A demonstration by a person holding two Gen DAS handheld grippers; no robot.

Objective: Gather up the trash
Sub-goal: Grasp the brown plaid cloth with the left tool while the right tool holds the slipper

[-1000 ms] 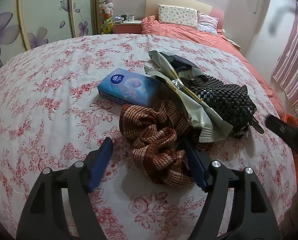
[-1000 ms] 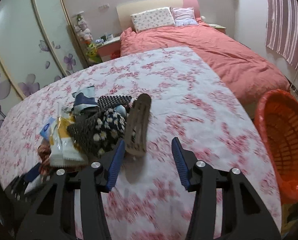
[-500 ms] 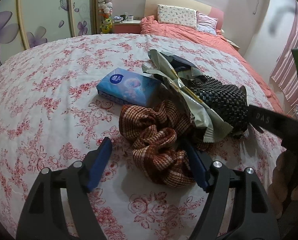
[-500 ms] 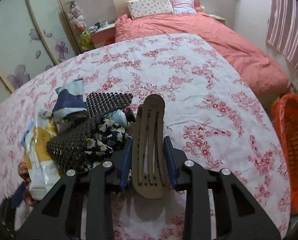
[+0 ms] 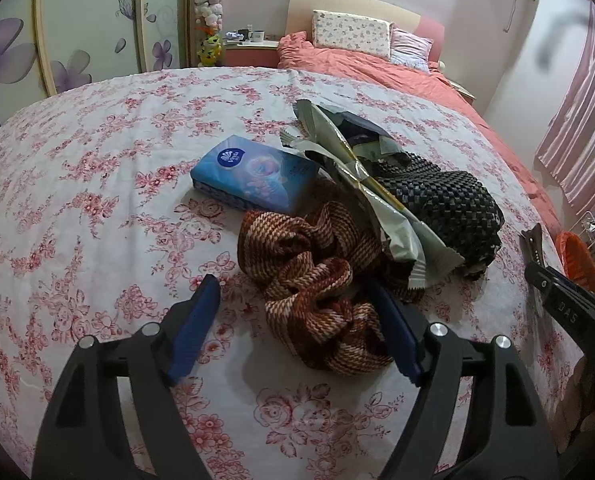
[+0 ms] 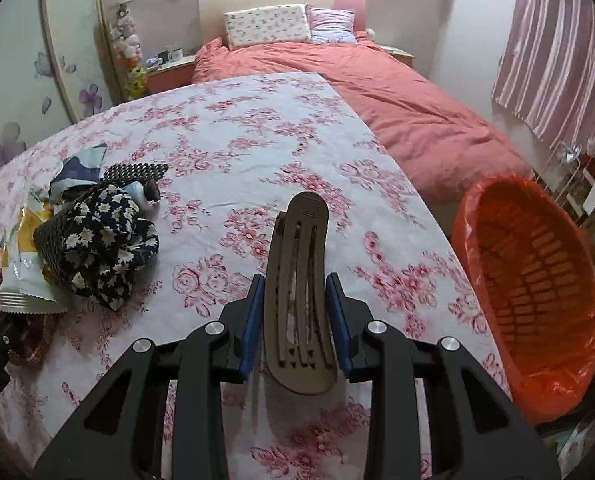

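The right gripper (image 6: 295,320) has its fingers clamped on a long, slotted tan hair clip (image 6: 299,292), beside an orange-lined mesh wastebasket (image 6: 537,300). The left gripper (image 5: 297,320), fingers wide and opening, straddles a brown woven scrunchie (image 5: 317,280) without pinching it.

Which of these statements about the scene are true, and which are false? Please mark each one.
1. The right gripper holds a brown hair clip between its fingers. True.
2. The left gripper is closed on the blue tissue pack. False: its fingers stand apart around the brown knitted scrunchie; the pack lies beyond, untouched.
3. The orange bin stands on the flowered table cover. False: it stands beside the table, lower.
4. A snack wrapper lies over a black woven item. True.
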